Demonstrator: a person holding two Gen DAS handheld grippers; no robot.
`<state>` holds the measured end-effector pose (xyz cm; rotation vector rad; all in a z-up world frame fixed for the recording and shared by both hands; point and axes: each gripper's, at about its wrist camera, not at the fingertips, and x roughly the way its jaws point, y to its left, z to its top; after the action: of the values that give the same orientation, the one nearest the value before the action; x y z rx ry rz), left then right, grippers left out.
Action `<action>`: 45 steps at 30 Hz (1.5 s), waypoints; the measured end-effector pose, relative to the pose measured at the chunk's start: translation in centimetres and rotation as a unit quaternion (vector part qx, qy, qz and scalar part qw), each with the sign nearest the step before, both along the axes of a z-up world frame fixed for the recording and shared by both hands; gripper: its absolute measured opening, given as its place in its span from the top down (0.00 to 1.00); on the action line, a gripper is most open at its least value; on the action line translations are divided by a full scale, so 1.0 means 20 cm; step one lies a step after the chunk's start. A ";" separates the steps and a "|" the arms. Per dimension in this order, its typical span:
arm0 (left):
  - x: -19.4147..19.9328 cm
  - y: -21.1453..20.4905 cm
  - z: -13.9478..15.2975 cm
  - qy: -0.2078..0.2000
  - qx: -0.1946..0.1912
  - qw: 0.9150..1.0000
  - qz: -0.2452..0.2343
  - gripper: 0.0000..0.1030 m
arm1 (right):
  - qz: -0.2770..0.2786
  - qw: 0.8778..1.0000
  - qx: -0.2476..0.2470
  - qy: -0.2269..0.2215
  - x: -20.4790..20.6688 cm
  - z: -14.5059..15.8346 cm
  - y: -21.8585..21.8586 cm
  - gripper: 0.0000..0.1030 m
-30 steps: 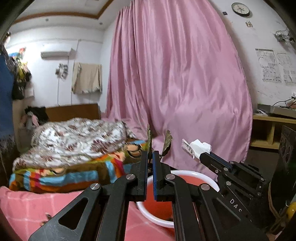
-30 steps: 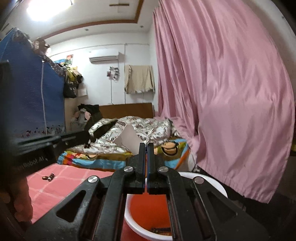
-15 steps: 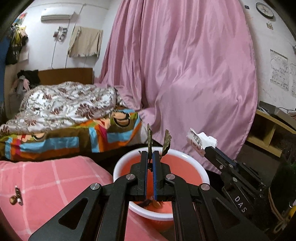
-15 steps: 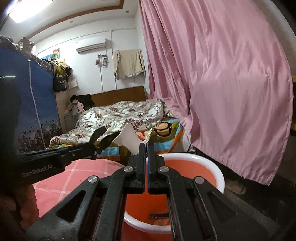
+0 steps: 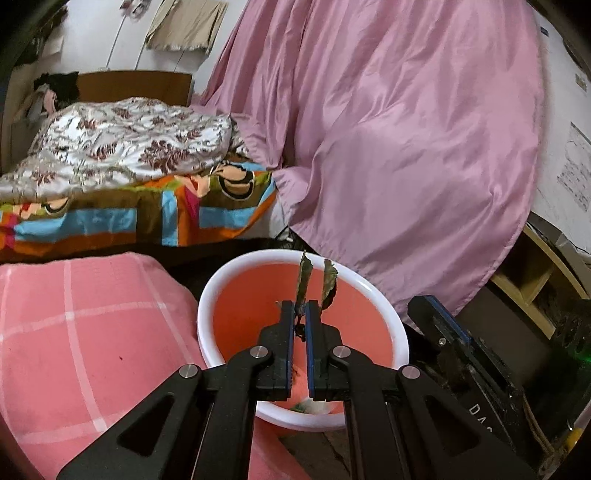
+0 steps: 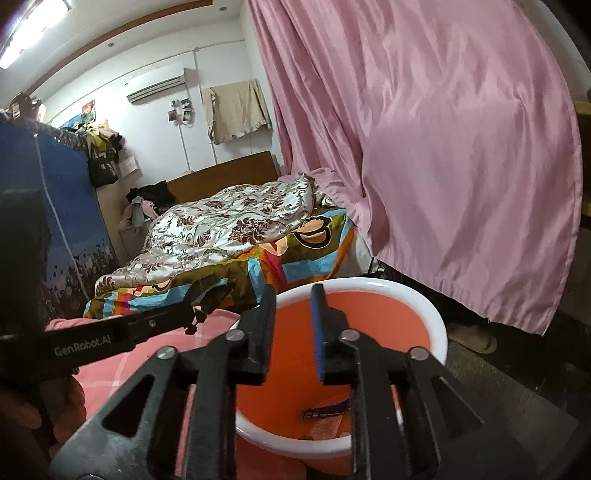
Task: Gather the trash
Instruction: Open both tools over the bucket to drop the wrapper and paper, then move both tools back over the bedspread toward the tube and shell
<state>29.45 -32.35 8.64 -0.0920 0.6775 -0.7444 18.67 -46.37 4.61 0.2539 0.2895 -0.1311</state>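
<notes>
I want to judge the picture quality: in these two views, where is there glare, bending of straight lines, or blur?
Left wrist view: even, dim light, no glare; dark corners; the dried leaves over the bucket look sharp. Right wrist view: the ceiling lamp is burnt out white; the wall lines bend; the near left gripper is dark.

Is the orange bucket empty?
No. The bucket already holds some trash: a dark wrapper and paper scraps lie at its bottom.

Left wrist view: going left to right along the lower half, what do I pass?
Pink checked cloth → orange bin with white rim → left gripper shut on dried leaves over the bin → right gripper → wooden shelf.
</notes>
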 end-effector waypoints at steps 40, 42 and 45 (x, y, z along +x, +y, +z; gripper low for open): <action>-0.25 0.79 0.19 -0.156 -0.011 0.966 0.206 0.09 | 0.040 0.984 -0.005 -0.176 -0.10 0.26 0.46 0.00; -0.29 0.89 0.21 -0.169 -0.013 0.959 0.228 0.07 | 0.049 0.980 -0.012 -0.190 -0.11 0.27 0.52 0.00; -0.34 1.02 0.23 -0.194 -0.009 0.946 0.258 0.07 | 0.064 0.976 -0.022 -0.207 -0.12 0.29 0.62 0.00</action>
<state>22.56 -12.05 13.18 -0.1288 0.2466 -0.2479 16.36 -33.93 10.40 0.2126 -0.1110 0.0437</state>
